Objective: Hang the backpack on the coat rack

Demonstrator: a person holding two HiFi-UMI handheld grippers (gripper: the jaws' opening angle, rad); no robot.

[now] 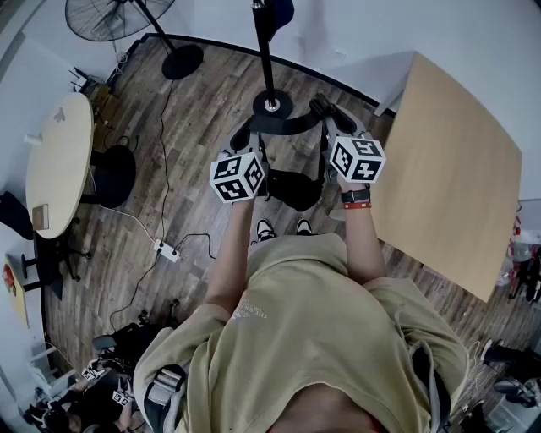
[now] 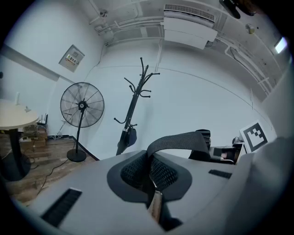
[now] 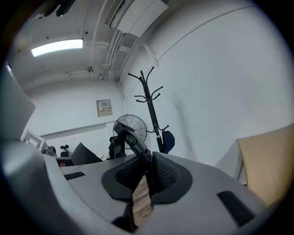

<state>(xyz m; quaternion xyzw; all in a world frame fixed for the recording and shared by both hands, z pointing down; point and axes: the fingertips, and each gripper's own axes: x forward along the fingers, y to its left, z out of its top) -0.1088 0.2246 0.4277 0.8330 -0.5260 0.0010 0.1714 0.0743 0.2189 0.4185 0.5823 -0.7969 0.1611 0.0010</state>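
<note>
Both grippers are shut on the backpack's (image 1: 292,188) strap (image 2: 179,140): left gripper (image 2: 150,179) and right gripper (image 3: 148,176) side by side, the bag hanging below them. The upright coat rack (image 1: 266,51) stands straight ahead, equally near both.

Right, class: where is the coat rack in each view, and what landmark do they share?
Head view: rack top centre, seen from above.
Left gripper view: rack centre, right of the fan.
Right gripper view: rack centre, right of the fan.
Shared landmark: the fan, left of the rack throughout.
</note>
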